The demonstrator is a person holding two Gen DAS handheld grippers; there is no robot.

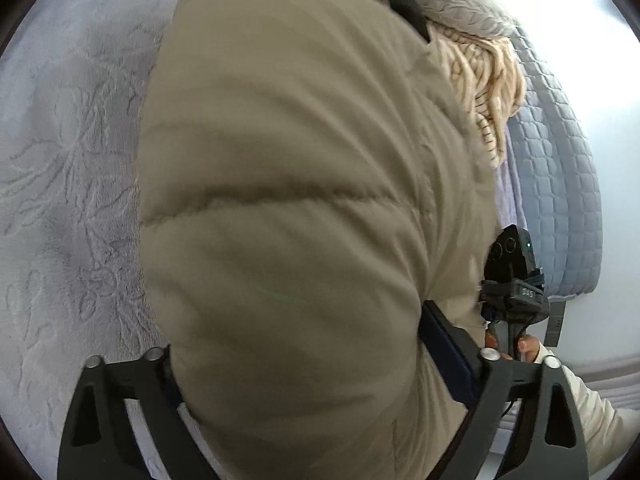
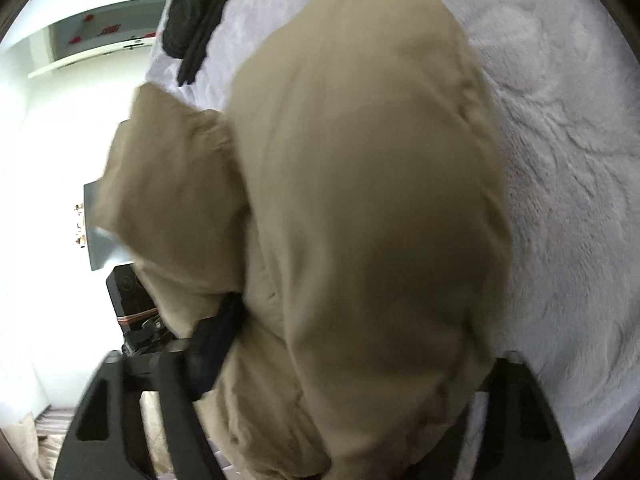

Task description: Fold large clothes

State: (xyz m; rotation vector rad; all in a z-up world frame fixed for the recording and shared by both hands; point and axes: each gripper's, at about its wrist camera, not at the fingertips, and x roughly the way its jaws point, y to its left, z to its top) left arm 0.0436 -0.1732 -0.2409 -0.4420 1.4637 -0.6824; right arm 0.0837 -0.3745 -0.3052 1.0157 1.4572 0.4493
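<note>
Beige puffer jacket [image 1: 304,208] lifted over the bed [image 1: 68,184], bunched thick between both tongs: left tongs [image 1: 320,376] and right tongs [image 2: 348,364] each clamp padding. Judgement: lower both evenly, keep edges aligned; padding may slip.

Both handheld grippers are clamping padded fabric at once. The left gripper [image 1: 320,364] is holding its two dark fingers [image 1: 452,344] spread wide around a thick bulge of beige jacket [image 1: 288,200], with the cloth filling the whole gap between them. Beside it, the right gripper [image 1: 512,280] is showing in the left wrist view, the person's bare hand [image 1: 520,346] wrapping its handle and a pale sleeve trailing behind. From its own camera, the right gripper [image 2: 340,356] is likewise gripping the jacket between its fingers [image 2: 216,340], and the left gripper's body is sitting close on its left.
</note>
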